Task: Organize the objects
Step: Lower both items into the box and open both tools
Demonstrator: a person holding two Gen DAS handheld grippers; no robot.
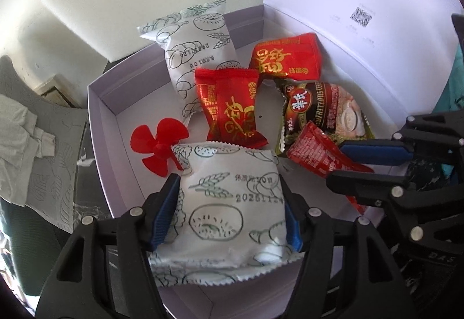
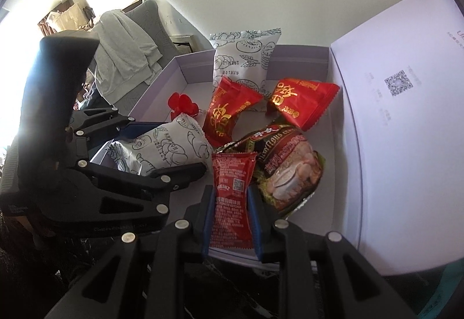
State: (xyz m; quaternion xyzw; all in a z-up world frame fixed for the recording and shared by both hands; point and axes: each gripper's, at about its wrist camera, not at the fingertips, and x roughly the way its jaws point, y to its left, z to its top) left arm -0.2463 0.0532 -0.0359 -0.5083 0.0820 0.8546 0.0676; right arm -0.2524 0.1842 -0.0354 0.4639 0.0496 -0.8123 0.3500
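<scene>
Left gripper [image 1: 229,211] jaws straddle the white pastry packet [image 1: 232,203] over the box [image 1: 101,104], pads at its 2 sides. Right gripper [image 2: 230,220] pinches the ketchup sachet [image 2: 232,174], long axis running forward from the jaws, beside the cereal packet [image 2: 290,171]

The left gripper [image 1: 230,211] pointed steeply downward, its blue-padded fingers [image 1: 163,210] set apart on either side of a white pastry packet [image 1: 229,203]. The right gripper [image 2: 230,220] likewise angled downward, its jaws drawn nearly together and clamped on a red ketchup sachet [image 2: 232,194]. The two grippers worked side by side, the right lying just beside the left.
</scene>
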